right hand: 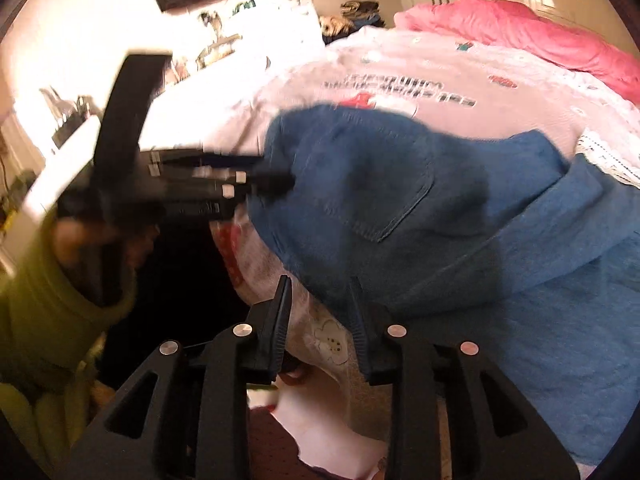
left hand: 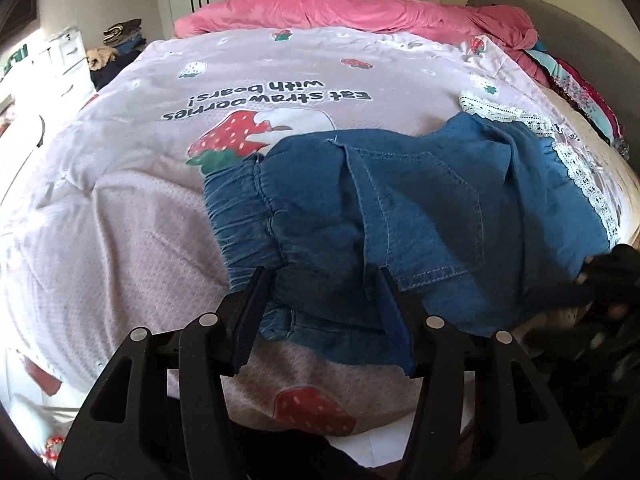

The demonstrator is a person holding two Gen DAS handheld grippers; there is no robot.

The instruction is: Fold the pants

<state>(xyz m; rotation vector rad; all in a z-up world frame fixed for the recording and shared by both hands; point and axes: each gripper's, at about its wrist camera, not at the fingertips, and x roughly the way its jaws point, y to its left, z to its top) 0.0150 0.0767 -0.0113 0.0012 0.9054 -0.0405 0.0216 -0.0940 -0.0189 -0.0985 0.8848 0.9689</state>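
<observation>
Fingers of both grippers parted, gripping nothing; denim pants between, on quilt.

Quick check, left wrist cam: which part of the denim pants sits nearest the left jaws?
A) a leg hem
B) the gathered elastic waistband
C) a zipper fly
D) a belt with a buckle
B. The ruched elastic waistband of the denim pants runs down to the left gripper, whose jaws stand apart around that edge; no zipper or belt shows.
</observation>
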